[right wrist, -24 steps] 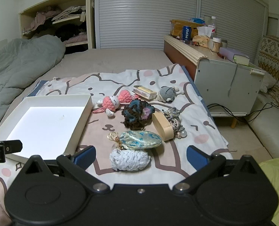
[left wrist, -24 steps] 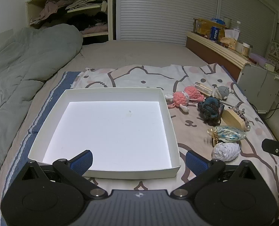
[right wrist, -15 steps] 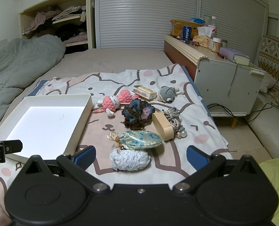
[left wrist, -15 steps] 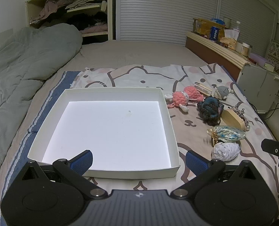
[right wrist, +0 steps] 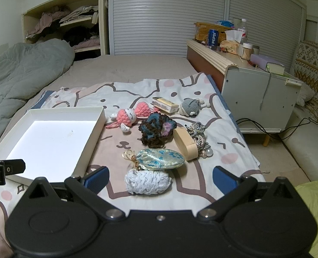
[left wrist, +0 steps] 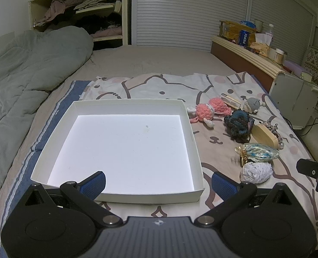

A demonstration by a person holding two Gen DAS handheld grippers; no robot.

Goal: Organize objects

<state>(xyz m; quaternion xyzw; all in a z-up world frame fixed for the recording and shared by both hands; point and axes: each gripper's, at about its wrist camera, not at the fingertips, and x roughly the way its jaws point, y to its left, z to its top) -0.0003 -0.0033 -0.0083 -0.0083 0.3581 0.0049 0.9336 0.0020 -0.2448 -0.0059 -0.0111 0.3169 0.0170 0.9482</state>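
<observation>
Bedding printed with cartoon cat faces [left wrist: 159, 86] covers the near part of a wide bed, with a grey-green quilt [left wrist: 25, 71] bunched along its left side and slatted closet doors behind.

From the left wrist view, a shallow white cardboard box tray [left wrist: 196, 150] lies flat on the cat sheet, open side up and with nothing in it, its long axis running left to right across the bed. The left gripper [left wrist: 157, 182] hangs over the tray's near edge with its blue-padded fingers [left wrist: 94, 183] spread wide and holding nothing. Compared with the frames under a second ago, nothing has shifted; the tray and the items sit in the same places. Right of the tray lie a pink crocheted doll [left wrist: 204, 112], a dark blue-brown yarn scrunchie [left wrist: 238, 123], a light wooden oval box [left wrist: 264, 135], a pale blue embroidered satin pouch [left wrist: 258, 152] and a white crocheted ball [left wrist: 256, 172].

From the right wrist view, the right gripper [right wrist: 160, 179] is likewise wide open and empty, its fingers framing the white ball [right wrist: 147, 181]. The satin pouch [right wrist: 161, 159] lies just beyond it, long axis left to right, its gold-tied neck pointing left toward the tray [right wrist: 94, 131]. This view also matches the earlier frames.
</observation>
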